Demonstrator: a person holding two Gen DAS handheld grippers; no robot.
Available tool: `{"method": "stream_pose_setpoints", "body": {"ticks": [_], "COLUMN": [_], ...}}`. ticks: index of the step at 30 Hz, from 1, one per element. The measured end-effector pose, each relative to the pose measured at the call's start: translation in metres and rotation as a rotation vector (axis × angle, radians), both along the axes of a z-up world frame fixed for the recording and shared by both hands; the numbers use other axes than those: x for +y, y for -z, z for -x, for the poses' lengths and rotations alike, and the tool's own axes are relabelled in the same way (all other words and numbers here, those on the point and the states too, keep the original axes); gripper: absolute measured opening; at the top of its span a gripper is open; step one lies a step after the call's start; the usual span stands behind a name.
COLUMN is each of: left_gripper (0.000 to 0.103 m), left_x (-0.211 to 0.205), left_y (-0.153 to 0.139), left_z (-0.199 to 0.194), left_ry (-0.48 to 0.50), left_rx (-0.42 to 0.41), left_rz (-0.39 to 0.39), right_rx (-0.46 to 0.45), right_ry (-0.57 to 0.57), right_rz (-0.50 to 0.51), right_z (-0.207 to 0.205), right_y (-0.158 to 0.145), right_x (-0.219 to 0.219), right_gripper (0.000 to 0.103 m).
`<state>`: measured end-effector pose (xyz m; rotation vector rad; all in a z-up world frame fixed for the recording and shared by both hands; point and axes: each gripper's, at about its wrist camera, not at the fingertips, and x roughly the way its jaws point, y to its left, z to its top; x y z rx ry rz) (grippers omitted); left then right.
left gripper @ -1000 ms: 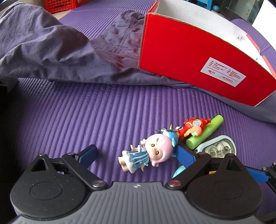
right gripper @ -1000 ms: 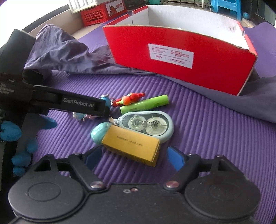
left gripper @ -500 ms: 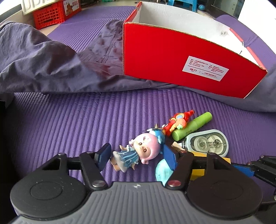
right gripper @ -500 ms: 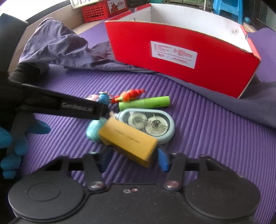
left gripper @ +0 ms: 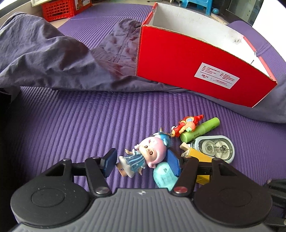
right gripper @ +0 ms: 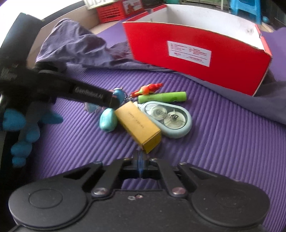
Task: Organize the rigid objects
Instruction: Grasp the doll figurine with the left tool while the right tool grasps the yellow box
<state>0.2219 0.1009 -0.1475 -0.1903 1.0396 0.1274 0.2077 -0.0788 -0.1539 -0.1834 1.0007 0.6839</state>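
Observation:
A pink-headed doll (left gripper: 141, 155) in a blue dress lies on the purple mat between the jaws of my left gripper (left gripper: 141, 161), which is open around it. A teal egg-shaped toy (left gripper: 165, 175) lies under its right finger. My right gripper (right gripper: 140, 160) is shut with nothing between its fingers; the yellow box (right gripper: 138, 124) lies just ahead of its tips, turned on the mat. Beside it lie the correction tape (right gripper: 169, 118), a green tube (right gripper: 161, 97) and a red toy figure (right gripper: 147, 88). The red box (right gripper: 196, 53) stands open behind.
A purple-grey cloth (left gripper: 53, 58) lies crumpled at the back left and under the red box. Red crates (left gripper: 60, 9) stand far back. In the right wrist view the left gripper's arm (right gripper: 71, 89) and a blue glove (right gripper: 19, 128) fill the left side.
My left gripper has narrowed around the doll. My right gripper closed; the yellow box slipped out of its jaws and turned, and now lies ahead of the shut tips.

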Motion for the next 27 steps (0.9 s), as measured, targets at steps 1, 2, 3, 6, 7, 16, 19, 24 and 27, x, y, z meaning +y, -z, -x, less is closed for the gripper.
{"method": "stream_pose_setpoints", "body": {"ticks": [1, 2, 3, 6, 7, 16, 19, 24, 27], "left_gripper": [0.060, 0.060, 0.060, 0.060, 0.060, 0.060, 0.060, 0.060, 0.060], "left_x": [0.001, 0.001, 0.001, 0.001, 0.001, 0.003, 0.004, 0.004, 0.004], "left_y": [0.000, 0.000, -0.001, -0.001, -0.001, 0.003, 0.004, 0.003, 0.004], "left_z": [0.000, 0.000, 0.000, 0.000, 0.000, -0.002, -0.002, -0.003, -0.004], "left_ry": [-0.002, -0.003, -0.004, -0.004, -0.003, -0.010, -0.010, -0.011, -0.012], "left_rx": [0.000, 0.000, -0.001, -0.003, -0.004, 0.005, 0.005, 0.004, 0.004], "left_rz": [0.001, 0.003, 0.003, 0.003, 0.004, 0.011, 0.013, 0.017, 0.019], "right_rx": [-0.011, -0.019, -0.026, -0.034, -0.042, -0.080, -0.078, -0.060, -0.043], "right_ry": [0.000, 0.006, 0.008, 0.003, -0.001, -0.090, -0.101, -0.137, -0.174], "right_rz": [0.009, 0.015, 0.012, 0.001, 0.006, 0.061, 0.062, 0.052, 0.047], "right_z": [0.000, 0.000, -0.001, -0.008, -0.011, -0.028, -0.030, -0.026, -0.019], "right_y": [-0.001, -0.002, -0.003, -0.008, -0.009, -0.007, -0.005, -0.007, -0.007], "right_x": [0.000, 0.000, -0.001, 0.000, 0.002, 0.022, 0.027, 0.034, 0.040], "right_gripper": [0.030, 0.035, 0.043, 0.050, 0.052, 0.051, 0.049, 0.042, 0.041]}}
